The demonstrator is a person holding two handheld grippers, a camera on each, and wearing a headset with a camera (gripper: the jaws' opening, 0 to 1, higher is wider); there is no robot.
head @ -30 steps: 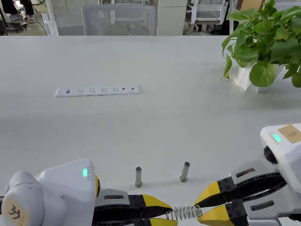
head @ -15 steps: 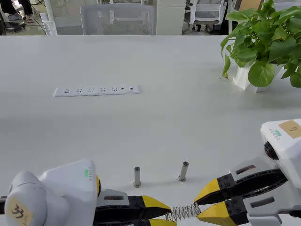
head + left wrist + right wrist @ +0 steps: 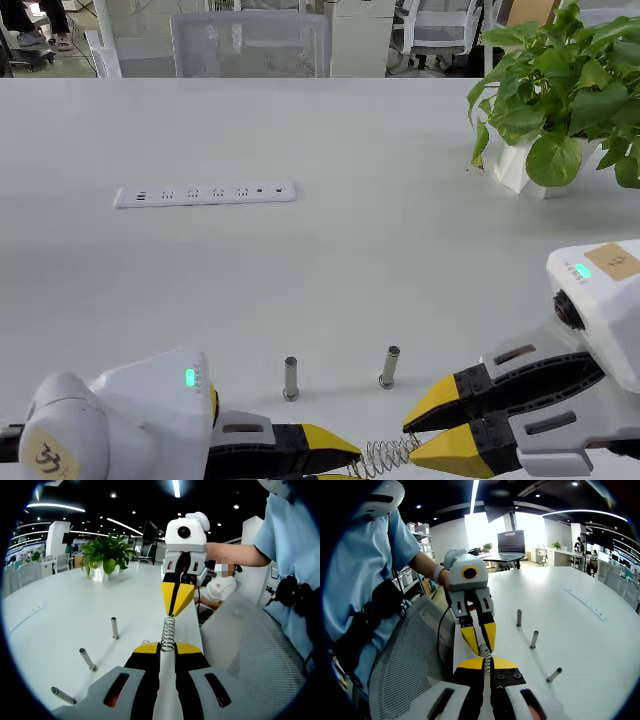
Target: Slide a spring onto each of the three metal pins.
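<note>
A short steel spring (image 3: 385, 455) hangs level between my two grippers at the table's near edge. My left gripper (image 3: 350, 462) is shut on its left end, and my right gripper (image 3: 410, 440) is shut on its right end. In the left gripper view the spring (image 3: 169, 632) runs from my own jaws up to the right gripper (image 3: 174, 611). Two bare metal pins (image 3: 291, 378) (image 3: 389, 367) stand upright just beyond the spring. A third pin (image 3: 518, 617) with a spring on it stands further along the row, in the right gripper view.
A white power strip (image 3: 205, 193) lies mid-table on the left. A potted green plant (image 3: 555, 95) stands at the far right. A mesh chair (image 3: 250, 42) is behind the table's far edge. A person's body and arm (image 3: 380, 580) are close behind the left gripper.
The right gripper's jaws have drawn together onto the spring's right end and shifted slightly left. The left gripper has sunk a little lower in the picture, still holding the spring.
</note>
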